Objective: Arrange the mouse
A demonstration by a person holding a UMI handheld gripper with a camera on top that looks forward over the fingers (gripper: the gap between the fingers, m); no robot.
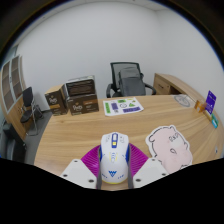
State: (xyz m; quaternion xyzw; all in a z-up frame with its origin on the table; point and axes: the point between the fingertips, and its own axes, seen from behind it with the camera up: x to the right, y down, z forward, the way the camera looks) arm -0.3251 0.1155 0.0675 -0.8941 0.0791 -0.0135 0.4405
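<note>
Wooden table in office; claw clamps mouse.

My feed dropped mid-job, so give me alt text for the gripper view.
A white mouse stands between the gripper fingers on a wooden table, their purple pads flanking it; whether they press on it is unclear. A pink pig-shaped mat lies just right of it, with a printed sheet, boxes and an office chair beyond.

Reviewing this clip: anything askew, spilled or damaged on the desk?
Nothing stands out. The white mouse sits upright and straight between the fingers of the claw, beside the pink pig-shaped mat on the wooden desk. No spills or damage are visible.
</note>
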